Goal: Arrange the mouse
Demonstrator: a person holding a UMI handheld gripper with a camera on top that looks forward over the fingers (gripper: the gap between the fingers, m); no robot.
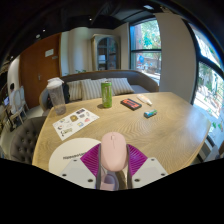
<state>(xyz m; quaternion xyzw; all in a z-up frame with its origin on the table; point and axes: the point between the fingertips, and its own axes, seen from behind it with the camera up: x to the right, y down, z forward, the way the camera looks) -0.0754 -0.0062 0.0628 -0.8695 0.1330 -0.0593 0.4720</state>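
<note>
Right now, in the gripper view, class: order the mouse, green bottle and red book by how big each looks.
1. Mouse, between the fingers; nearness enlarges it.
2. Green bottle.
3. Red book.

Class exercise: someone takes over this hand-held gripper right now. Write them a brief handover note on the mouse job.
Gripper: shut on the pale pink mouse, both pads pressing its sides.
Mouse: held at the near edge of the wooden table, short of the leaflet and green bottle.
Done: mouse grasped.
Left: set it in its place on the table and release.
</note>
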